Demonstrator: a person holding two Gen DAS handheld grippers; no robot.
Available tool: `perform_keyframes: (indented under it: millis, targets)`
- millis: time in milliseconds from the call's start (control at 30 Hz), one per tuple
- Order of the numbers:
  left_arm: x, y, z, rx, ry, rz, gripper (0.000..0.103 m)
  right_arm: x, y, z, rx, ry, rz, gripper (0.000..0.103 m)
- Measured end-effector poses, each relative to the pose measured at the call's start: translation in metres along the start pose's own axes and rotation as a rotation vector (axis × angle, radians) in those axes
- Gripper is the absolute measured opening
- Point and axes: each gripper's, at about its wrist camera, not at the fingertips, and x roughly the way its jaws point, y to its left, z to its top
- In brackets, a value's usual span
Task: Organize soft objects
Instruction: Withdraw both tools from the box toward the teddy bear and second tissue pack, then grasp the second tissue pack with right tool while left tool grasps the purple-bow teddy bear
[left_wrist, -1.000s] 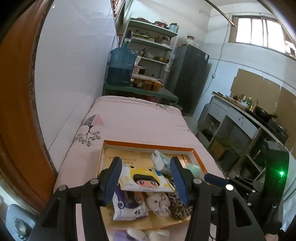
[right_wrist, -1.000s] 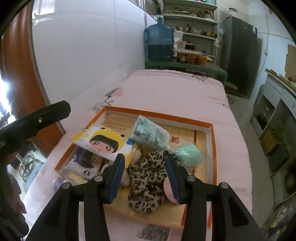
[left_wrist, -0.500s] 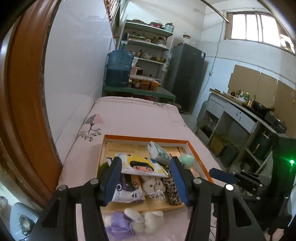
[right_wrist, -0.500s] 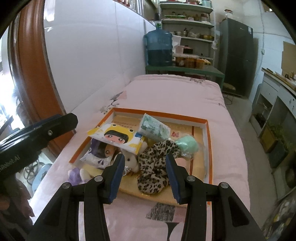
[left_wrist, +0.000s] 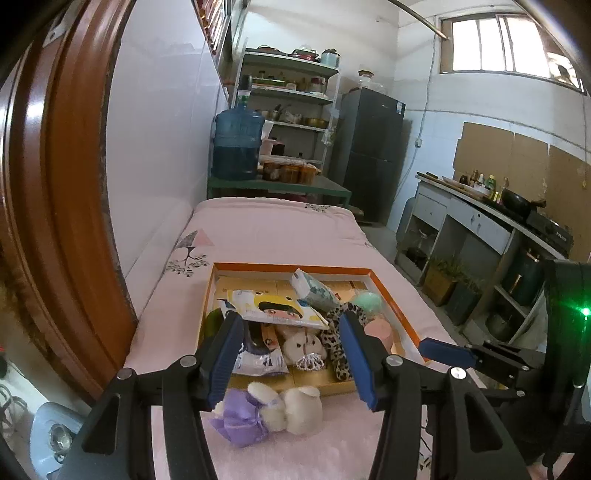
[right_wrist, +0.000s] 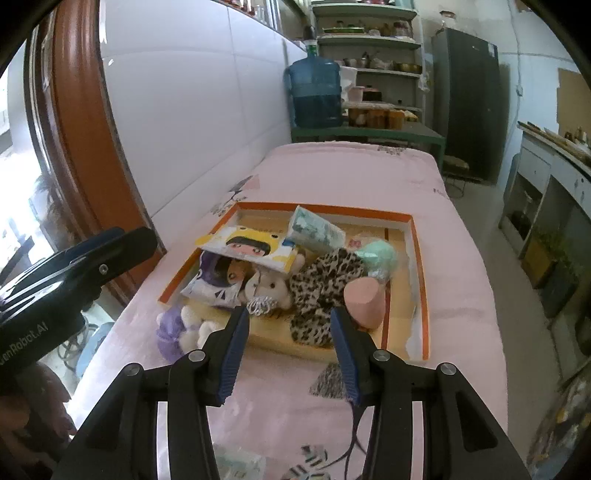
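Left wrist view: the left gripper hangs with jaws apart and nothing between them, above a purple-and-white plush lying on the pink bedcover just outside the orange-rimmed tray. Right wrist view: the right gripper also stands apart and empty. At 12 o'clock from it, inside the tray, lie a leopard-print cloth, a yellow cartoon pack, a pink sponge and a mint ball.

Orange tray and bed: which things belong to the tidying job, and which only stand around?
Job: orange tray, purple-dressed plush, leopard cloth, pink sponge, cartoon tissue pack.
Around: water bottle, fridge, shelves.
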Motion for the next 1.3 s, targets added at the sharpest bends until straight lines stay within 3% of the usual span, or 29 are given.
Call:
perform_keyframes:
  millis: [967, 1067, 1233, 1300]
  targets:
    - [-0.053, -0.001, -0.063, -0.01, 0.001, 0.0, 0.054, -0.051, 0.036, -0.067, 0.049, 0.009, 0.066, 0.048]
    - [-0.055, 0.003, -0.073, -0.01, 0.002, 0.007, 0.054, -0.053, 0.041, -0.076, 0.052, 0.017, 0.073, 0.06]
    - [-0.054, 0.018, -0.086, -0.061, 0.016, -0.007, 0.054, -0.05, 0.043, -0.086, 0.063, 0.045, 0.065, 0.064]
    - [-0.053, 0.022, -0.09, -0.075, 0.02, -0.012, 0.054, -0.046, 0.043, -0.091, 0.07, 0.065, 0.064, 0.07]
